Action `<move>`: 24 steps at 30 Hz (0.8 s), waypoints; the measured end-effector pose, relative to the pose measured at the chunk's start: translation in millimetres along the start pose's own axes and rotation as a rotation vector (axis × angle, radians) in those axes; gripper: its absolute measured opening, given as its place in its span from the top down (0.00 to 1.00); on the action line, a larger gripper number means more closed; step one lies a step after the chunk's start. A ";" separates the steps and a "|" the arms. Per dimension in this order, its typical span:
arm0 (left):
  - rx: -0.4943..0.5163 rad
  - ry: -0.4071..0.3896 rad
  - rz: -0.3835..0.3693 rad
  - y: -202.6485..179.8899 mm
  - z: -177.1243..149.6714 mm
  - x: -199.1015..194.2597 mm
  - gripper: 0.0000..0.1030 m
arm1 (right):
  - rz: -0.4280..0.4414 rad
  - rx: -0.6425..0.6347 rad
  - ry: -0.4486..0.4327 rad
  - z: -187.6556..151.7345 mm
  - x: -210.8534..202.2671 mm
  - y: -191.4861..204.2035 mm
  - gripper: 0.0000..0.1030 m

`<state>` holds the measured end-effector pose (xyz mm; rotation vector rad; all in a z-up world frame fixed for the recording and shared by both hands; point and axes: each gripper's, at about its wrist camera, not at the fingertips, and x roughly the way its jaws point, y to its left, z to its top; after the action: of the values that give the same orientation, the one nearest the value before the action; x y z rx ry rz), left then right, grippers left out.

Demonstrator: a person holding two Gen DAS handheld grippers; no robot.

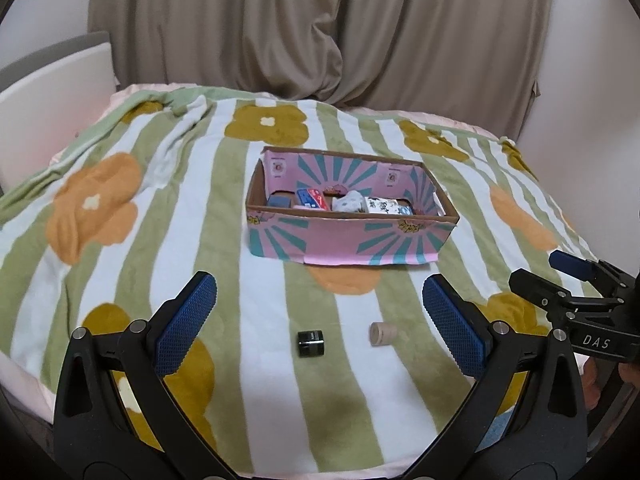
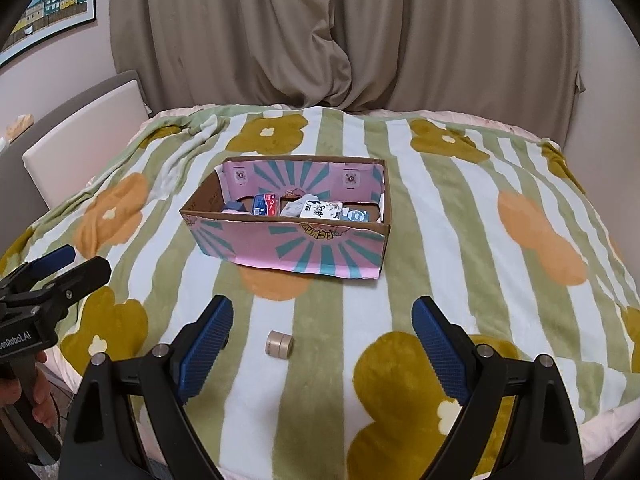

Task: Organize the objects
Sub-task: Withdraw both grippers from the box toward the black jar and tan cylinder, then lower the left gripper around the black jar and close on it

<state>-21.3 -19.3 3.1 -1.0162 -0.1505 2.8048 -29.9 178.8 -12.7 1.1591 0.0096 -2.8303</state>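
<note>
We see our left gripper at the bottom of the left wrist view with its blue-padded jaws spread wide and nothing between the pads; our right gripper stands likewise released at the bottom of the right wrist view. Just beyond the left gripper's fingers, low in the frame's centre, a small black jar lies on its side, and near it to the right lies a small beige roll of tape, also on its side; both rest on the striped floral blanket, apart from each other. Further up, mid-frame, sits an open pink cardboard box printed with teal sunburst rays, already holding several small packets, among them a blue-and-red one and a white one with black markings. Behind hangs a beige curtain.
</note>
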 end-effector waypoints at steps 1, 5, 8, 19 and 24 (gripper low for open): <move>0.003 -0.003 0.005 -0.4 0.5 0.0 0.00 | 0.000 0.001 -0.003 -0.8 -1.1 0.6 0.13; 0.020 -0.006 0.021 -2.0 -1.6 2.8 0.00 | 0.007 0.004 -0.017 -1.0 -6.2 1.3 0.13; 0.023 -0.001 0.034 -0.4 -4.6 9.2 0.00 | 0.008 -0.001 -0.018 -2.3 -7.1 2.6 0.13; 0.044 0.055 0.081 0.4 -29.4 63.5 0.00 | 0.021 -0.007 -0.027 -0.7 -10.0 5.5 0.13; 0.027 0.123 0.073 6.4 -48.3 96.0 0.01 | 0.028 -0.002 -0.013 -0.5 -5.7 3.9 0.13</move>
<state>-63.7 -6.4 -94.9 -1.2074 -0.0624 2.7902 -25.2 175.4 -9.0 1.1312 -0.0039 -2.8126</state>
